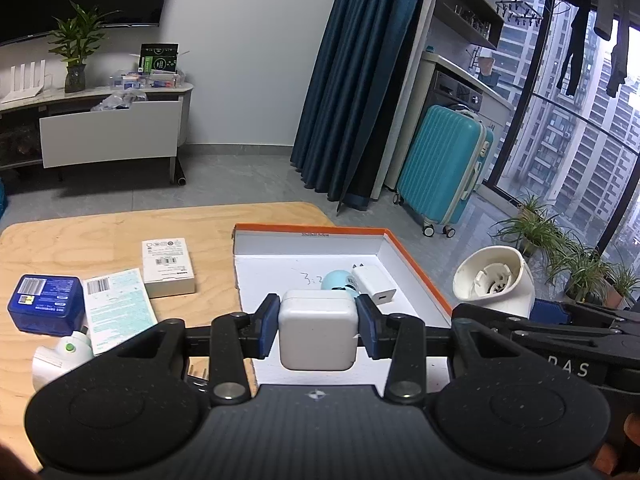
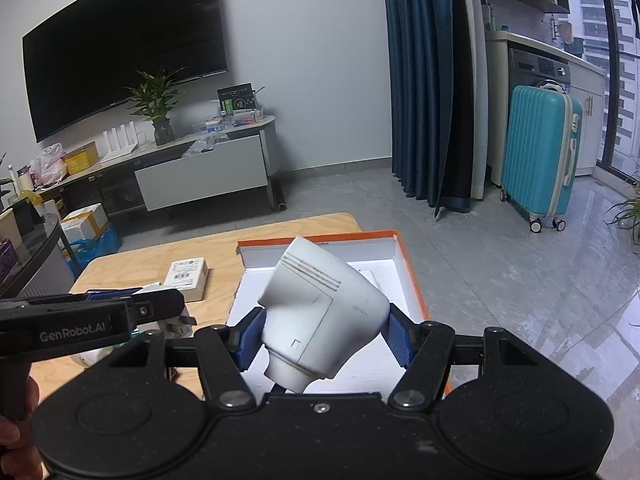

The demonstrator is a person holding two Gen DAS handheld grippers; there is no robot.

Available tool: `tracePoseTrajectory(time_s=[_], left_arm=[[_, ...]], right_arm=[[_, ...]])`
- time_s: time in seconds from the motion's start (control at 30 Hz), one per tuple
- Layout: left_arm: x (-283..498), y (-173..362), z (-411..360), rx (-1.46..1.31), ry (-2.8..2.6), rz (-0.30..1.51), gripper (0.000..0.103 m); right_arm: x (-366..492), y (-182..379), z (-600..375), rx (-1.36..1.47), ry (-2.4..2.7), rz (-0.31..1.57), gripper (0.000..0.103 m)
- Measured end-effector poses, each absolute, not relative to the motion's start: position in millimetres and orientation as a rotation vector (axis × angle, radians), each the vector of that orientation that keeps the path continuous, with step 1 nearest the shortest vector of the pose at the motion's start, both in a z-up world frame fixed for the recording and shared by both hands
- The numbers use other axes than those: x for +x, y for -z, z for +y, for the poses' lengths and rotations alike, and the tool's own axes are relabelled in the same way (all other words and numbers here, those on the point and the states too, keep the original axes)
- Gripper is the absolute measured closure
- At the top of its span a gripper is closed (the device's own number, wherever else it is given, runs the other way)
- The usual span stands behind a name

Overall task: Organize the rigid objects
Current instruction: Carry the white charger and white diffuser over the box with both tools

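The left claw [image 1: 318, 330] is gripping a white charger [image 1: 317, 328]; the right claw [image 2: 326, 336] is clamping a white nozzle [image 2: 324, 312]. Both should lower steadily into the box [image 1: 416, 264] at twelve o'clock, avoiding the plug [image 1: 374, 286].

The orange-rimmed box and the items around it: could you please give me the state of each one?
Orange-rimmed box: open, holding a white plug and a light-blue item.
White charger cube: clamped in left gripper.
White nozzle piece: clamped in right gripper, tilted.
Blue box: closed, on table.
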State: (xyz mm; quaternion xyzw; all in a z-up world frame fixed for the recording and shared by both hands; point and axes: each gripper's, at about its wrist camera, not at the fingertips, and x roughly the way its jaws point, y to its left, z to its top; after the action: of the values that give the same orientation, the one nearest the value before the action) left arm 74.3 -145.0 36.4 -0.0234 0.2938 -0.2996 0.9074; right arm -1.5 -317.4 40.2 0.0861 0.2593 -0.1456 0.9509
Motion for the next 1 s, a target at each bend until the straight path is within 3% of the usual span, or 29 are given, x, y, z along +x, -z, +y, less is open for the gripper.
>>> tracePoseTrajectory(time_s=[1.0], left_arm=[[74.0, -19.1, -182.8, -0.015, 0.675, 0.66, 0.061]], right_arm=[[11.4, -21.1, -335.2, 0.168, 0.326, 0.548, 0.027]])
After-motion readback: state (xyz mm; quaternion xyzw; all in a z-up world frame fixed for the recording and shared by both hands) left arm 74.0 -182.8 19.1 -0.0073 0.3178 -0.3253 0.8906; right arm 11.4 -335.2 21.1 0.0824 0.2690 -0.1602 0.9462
